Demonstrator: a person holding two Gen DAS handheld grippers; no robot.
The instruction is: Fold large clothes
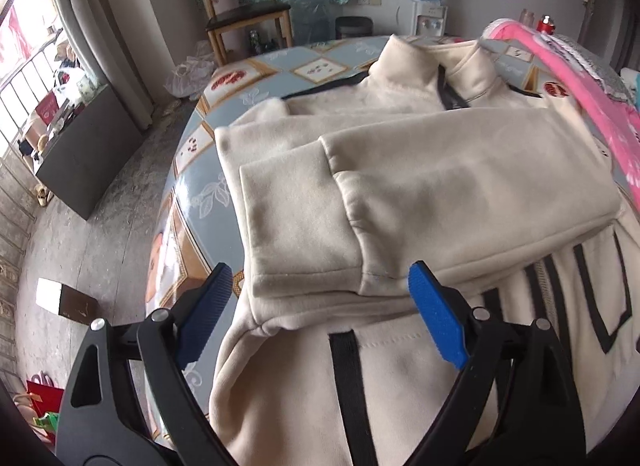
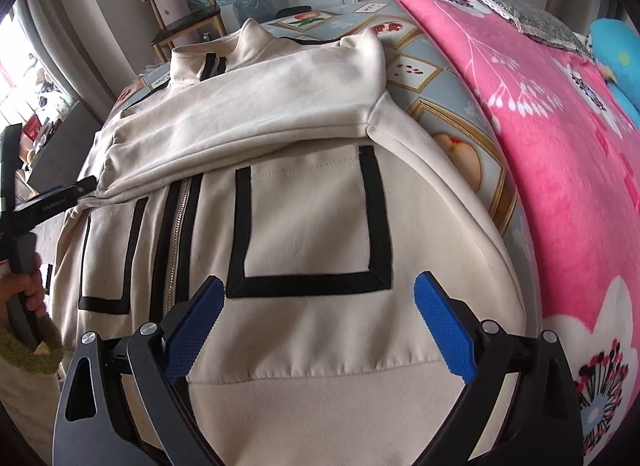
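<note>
The jacket (image 2: 304, 201) lies on the table (image 2: 452, 105), sleeves folded across its chest, the blanket (image 2: 560, 145) beside it.

Surface: table under a patterned blue-grey cloth (image 1: 208, 193) with framed fruit pictures.
On it: cream zip jacket (image 2: 304, 234) with black trim, lying flat, sleeves folded across its chest.
Beside the jacket: pink floral blanket (image 2: 560, 153).

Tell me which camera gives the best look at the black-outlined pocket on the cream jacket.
The right wrist view. The pocket lies whole and centred there, its black trim traced along both sides and the bottom, just ahead of the right tool. The left wrist view catches only part of that pocket at its right edge, cut off and distorted.
</note>
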